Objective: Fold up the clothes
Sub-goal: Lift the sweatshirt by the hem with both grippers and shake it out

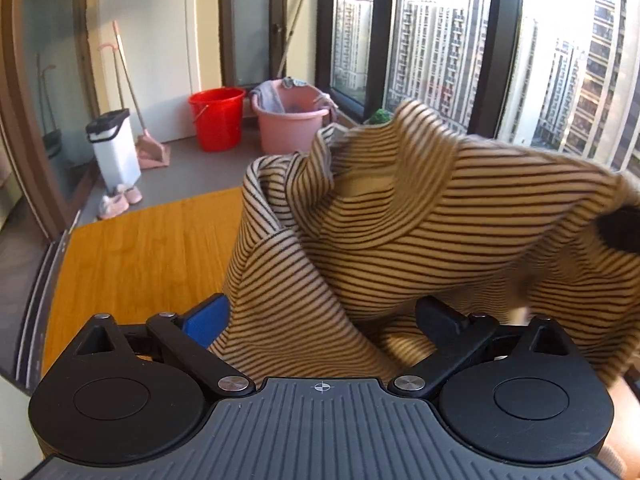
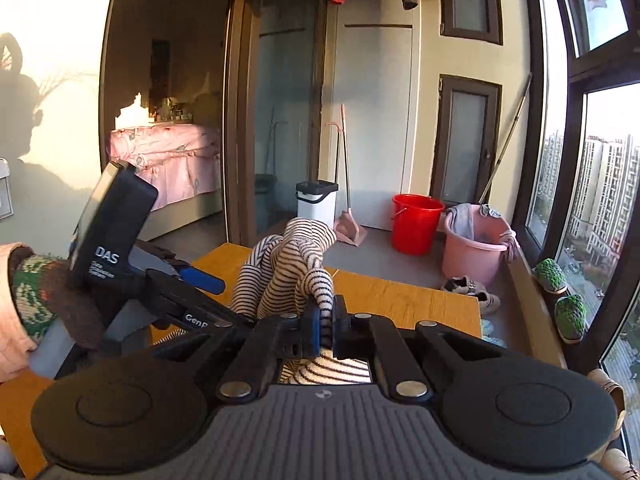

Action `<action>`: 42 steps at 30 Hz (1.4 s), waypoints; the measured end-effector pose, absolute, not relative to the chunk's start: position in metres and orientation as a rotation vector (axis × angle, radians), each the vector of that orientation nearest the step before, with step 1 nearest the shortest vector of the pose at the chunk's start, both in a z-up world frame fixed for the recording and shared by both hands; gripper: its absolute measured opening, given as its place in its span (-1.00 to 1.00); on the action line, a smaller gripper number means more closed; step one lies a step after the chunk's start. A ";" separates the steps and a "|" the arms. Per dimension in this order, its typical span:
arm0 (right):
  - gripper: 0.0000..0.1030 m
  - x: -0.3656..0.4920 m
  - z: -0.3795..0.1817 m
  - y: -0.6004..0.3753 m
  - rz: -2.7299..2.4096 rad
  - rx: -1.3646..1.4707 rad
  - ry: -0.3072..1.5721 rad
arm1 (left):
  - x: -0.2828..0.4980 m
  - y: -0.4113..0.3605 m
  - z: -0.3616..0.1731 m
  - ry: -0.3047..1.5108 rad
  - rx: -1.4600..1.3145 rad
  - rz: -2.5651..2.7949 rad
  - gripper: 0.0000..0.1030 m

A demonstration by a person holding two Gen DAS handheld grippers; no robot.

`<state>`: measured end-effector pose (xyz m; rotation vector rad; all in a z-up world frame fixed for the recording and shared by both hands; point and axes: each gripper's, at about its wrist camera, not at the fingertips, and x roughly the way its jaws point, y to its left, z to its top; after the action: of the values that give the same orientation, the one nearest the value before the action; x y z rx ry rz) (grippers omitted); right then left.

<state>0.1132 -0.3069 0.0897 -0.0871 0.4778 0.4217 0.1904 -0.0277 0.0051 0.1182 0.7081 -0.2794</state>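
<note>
A beige garment with dark stripes is bunched and lifted above the wooden table. In the left wrist view it drapes over the open space between the wide-apart fingers of my left gripper; no pinch shows. In the right wrist view my right gripper is shut on a fold of the striped garment, which rises in front of it. The left gripper shows at the left of that view, beside the garment, held by a gloved hand.
A red bucket, a pink tub with cloths, a white bin and a dustpan stand on the grey floor beyond the table. Windows run along the right. Slippers lie by the sill.
</note>
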 end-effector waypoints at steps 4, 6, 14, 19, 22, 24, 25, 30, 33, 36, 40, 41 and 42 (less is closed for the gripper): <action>-0.91 0.111 0.080 -0.327 0.391 -0.069 0.499 | 0.201 -0.010 -0.011 0.725 0.123 -0.253 -0.26; -0.91 0.110 0.075 -0.336 0.376 -0.061 0.510 | 0.199 0.006 -0.009 0.708 0.121 -0.217 -0.42; -0.91 0.102 0.060 -0.344 0.350 -0.110 0.522 | 0.176 0.076 0.010 0.678 0.168 -0.023 -0.20; -0.91 0.096 0.053 -0.337 0.347 -0.175 0.519 | 0.161 0.107 -0.012 0.744 0.199 0.035 0.05; -0.90 0.092 0.048 -0.332 0.346 -0.214 0.516 | 0.148 0.122 -0.008 0.707 0.190 -0.003 0.06; -0.87 0.089 0.045 -0.329 0.344 -0.240 0.514 | 0.137 0.121 0.001 0.662 0.227 -0.052 0.19; -0.83 0.080 0.053 -0.321 0.394 -0.278 0.472 | 0.133 0.118 0.005 0.640 0.256 -0.075 0.26; -0.14 0.055 0.063 -0.255 0.636 -0.466 0.374 | 0.117 0.087 0.012 0.554 0.376 -0.168 0.79; -0.02 0.058 0.049 -0.211 0.729 -0.559 0.384 | 0.112 0.069 0.008 0.506 0.426 -0.194 0.86; 0.01 0.068 0.041 -0.189 0.761 -0.582 0.406 | 0.108 0.047 -0.005 0.459 0.557 -0.231 0.87; -0.89 0.086 0.063 -0.200 0.721 -0.462 0.392 | 0.105 0.025 -0.026 0.405 0.723 -0.264 0.88; -0.89 0.090 0.069 -0.203 0.711 -0.432 0.388 | 0.104 0.020 -0.031 0.393 0.755 -0.267 0.88; -0.89 0.094 0.074 -0.206 0.700 -0.402 0.384 | 0.104 0.016 -0.035 0.380 0.788 -0.271 0.88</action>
<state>0.0945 -0.2057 0.0743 -0.4017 0.3843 0.7001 0.1042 0.0160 -0.0353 0.7878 0.3798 -0.2710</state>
